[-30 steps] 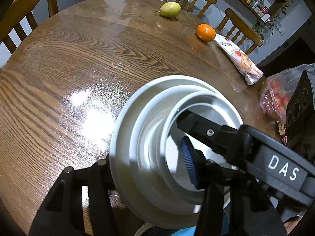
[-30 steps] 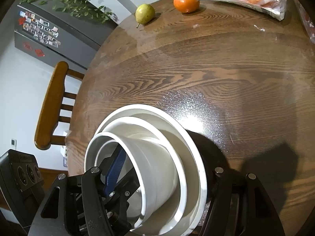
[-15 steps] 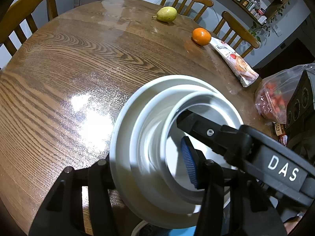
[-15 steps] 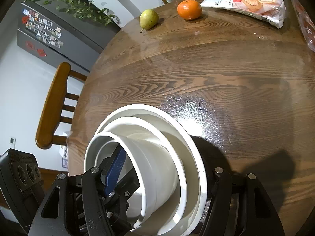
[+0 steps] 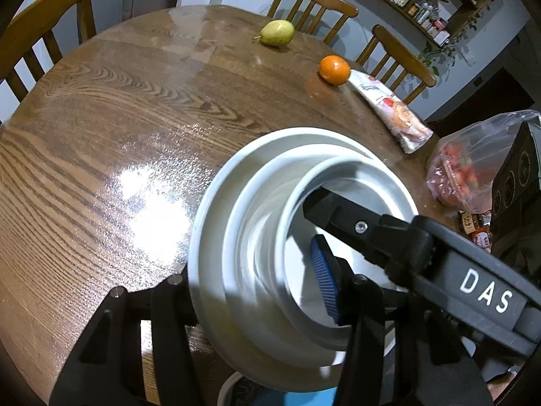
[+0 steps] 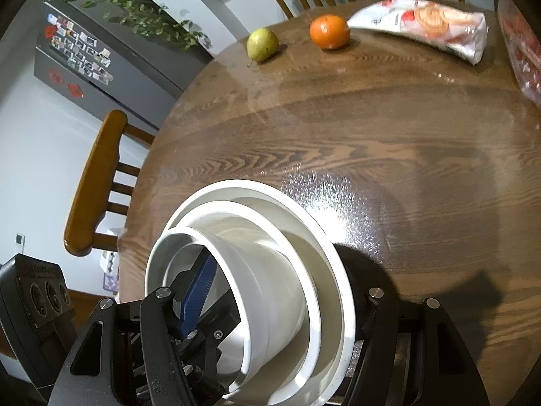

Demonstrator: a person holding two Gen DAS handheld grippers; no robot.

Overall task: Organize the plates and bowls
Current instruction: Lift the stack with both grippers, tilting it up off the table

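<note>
Overhead light throws a hard white glare on the glossy wooden table (image 5: 101,128) just ahead and left of the left gripper (image 5: 257,287) — the same speckled hotspot sits ahead of the right gripper (image 6: 274,308), with a dark shadow pooled to its right. Both fisheye views bend chairs and walls at the black-vignetted edges; the nearest fingers (image 5: 324,280) look soft, the far table crisp.

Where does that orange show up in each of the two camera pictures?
Left wrist view: the orange lies upper right of centre, on the table's far side, beside a snack packet.
Right wrist view: the orange sits near the top, right of centre.
Shared landmark: the pear, left of the orange in both.
</note>
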